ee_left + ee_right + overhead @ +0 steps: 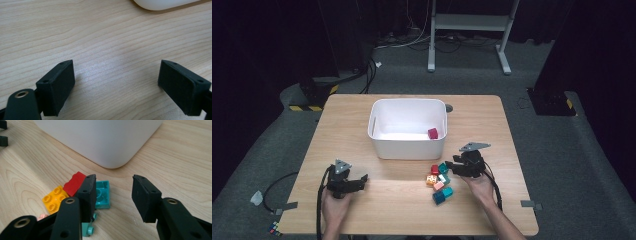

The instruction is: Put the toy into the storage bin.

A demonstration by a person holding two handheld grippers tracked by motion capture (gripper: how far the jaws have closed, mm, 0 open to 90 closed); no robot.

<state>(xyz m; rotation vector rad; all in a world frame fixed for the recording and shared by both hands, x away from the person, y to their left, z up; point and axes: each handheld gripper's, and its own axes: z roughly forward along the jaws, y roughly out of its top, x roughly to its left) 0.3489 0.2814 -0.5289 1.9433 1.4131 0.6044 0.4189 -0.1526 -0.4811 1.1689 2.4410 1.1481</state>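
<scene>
Right gripper (pixel 113 197) sits low at the brick pile, fingers half open around the teal brick (pixel 102 194), apparently not yet gripping, for transfer to the white bin (pixel 408 127). Left gripper (pixel 117 87) rests on the counter (pixel 100 37), fingers wide and empty.

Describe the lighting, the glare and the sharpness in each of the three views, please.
High view: the table is lit evenly, the room around it is dark, and the picture is slightly soft. Left gripper view: a pale sheen lies on the wood between the open jaws, and the near pads are soft. Right gripper view: the bin looks bright and featureless, while the bricks are fairly sharp.
</scene>
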